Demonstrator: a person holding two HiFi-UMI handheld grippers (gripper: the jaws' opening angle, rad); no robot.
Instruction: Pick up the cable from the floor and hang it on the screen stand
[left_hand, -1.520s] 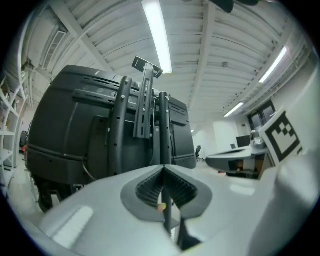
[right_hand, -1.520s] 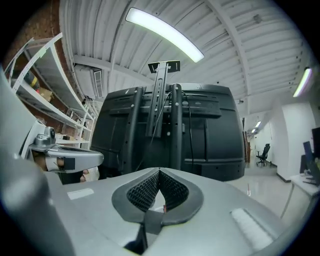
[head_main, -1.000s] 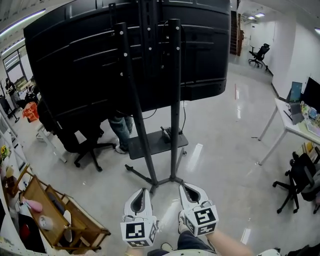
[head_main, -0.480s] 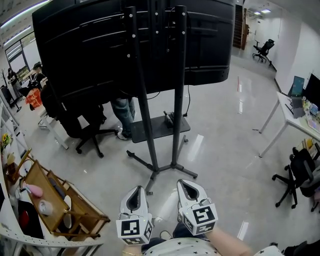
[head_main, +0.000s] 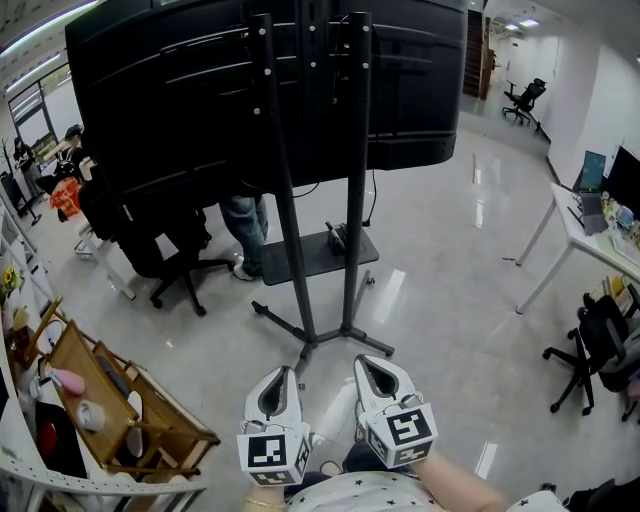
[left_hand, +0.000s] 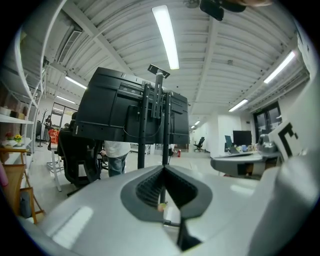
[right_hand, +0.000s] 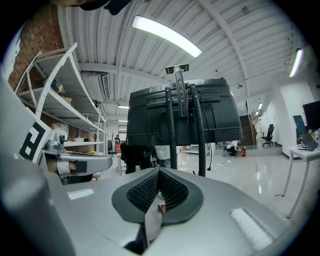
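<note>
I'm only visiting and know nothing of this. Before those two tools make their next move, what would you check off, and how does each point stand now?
1. Left tool empty: ok, jaws together on nothing.
2. Right tool empty: ok, likewise.
3. Jaws open for a pick-up: not ok, both shut.
4. Spotted the cable on the floor: cannot tell, none plain in any view.
5. Screen stand in sight: ok, straight ahead.
6. Nobody nearby: not ok, a person stands behind the screen.
</note>
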